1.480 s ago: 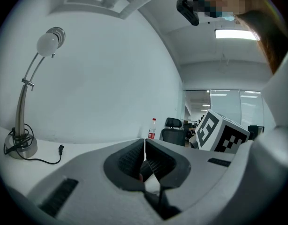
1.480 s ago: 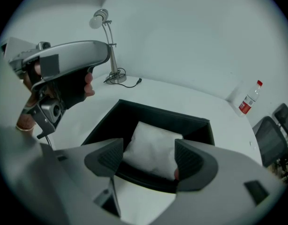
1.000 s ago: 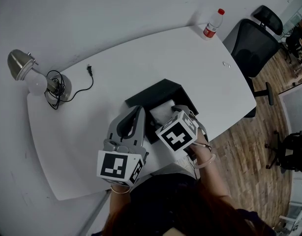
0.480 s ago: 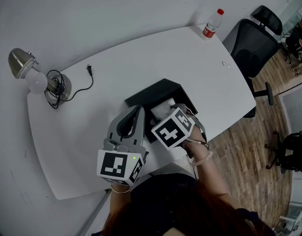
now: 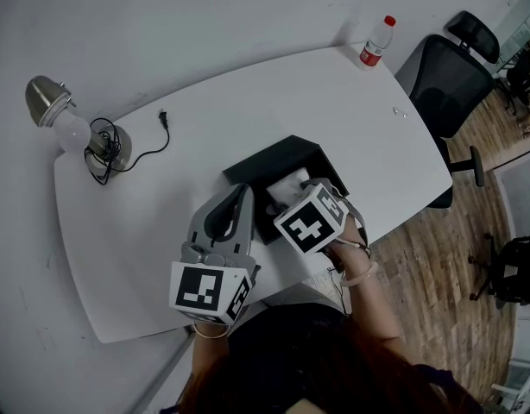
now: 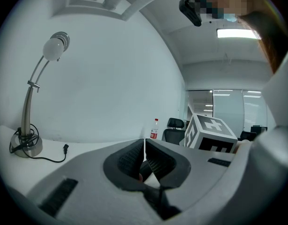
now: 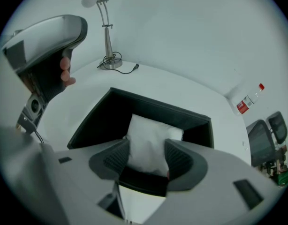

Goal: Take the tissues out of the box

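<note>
One white pack of tissues lies inside the open black box, its far end tilted up toward the box's back wall; in the head view the pack shows just past the marker cube. The right gripper points steeply down into the box; its jaws have just been closing and now stand one on each side of the pack, pads against its edges, so it grips the tissues at a fairly wide gap. The box sits on the near half of the white table, close to the person's edge. The left gripper is held level just beside the box on its left; its jaws are together, only a thin slit between them, nothing held. Well apart at the table's far left stands a desk lamp with its cable coiled at the base; a plastic bottle with a red cap stands at the far right corner; a black office chair stands on the wood floor beyond that corner.
</note>
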Demonstrator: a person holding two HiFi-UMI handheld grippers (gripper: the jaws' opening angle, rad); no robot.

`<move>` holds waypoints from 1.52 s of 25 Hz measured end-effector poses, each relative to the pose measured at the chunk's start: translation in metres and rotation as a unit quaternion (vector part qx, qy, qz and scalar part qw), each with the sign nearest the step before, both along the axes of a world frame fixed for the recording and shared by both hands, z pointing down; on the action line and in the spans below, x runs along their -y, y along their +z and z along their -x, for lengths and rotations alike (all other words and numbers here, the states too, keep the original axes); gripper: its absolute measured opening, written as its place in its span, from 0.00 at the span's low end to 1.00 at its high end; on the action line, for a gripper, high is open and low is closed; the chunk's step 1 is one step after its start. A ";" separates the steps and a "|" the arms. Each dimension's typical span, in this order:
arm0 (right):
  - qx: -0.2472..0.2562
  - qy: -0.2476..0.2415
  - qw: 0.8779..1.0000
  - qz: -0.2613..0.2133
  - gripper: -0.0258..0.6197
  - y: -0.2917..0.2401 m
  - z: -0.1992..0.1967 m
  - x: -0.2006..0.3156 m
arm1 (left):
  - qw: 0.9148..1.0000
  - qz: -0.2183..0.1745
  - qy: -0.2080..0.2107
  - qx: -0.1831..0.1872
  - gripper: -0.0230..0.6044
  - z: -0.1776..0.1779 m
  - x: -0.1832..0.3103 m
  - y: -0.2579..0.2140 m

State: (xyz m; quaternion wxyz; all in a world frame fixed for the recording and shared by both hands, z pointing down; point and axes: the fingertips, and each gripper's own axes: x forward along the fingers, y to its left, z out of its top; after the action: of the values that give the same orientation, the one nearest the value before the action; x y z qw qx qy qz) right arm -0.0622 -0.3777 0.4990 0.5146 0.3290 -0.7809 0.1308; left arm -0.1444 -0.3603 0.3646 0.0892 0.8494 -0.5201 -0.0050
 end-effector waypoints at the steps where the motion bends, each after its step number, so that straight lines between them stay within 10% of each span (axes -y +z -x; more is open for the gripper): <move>1: 0.004 0.000 1.000 -0.002 0.43 -0.002 0.000 0.000 | 1.000 -0.001 0.000 0.001 0.08 0.000 -0.001 -0.001; 20: 0.090 0.012 0.993 -0.076 0.42 -0.037 -0.006 -0.015 | 1.000 -0.020 -0.005 0.014 0.08 -0.004 -0.030 -0.015; 38: 0.164 0.023 0.961 -0.220 0.42 -0.091 -0.007 -0.035 | 0.999 -0.038 -0.019 0.025 0.08 0.000 -0.076 -0.029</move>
State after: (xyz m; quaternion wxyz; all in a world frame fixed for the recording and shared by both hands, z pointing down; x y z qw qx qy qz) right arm -0.0555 -0.3430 0.4079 0.2907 0.4262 -0.8564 0.0196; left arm -0.1447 -0.2847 0.3356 0.0439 0.8421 -0.5375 -0.0055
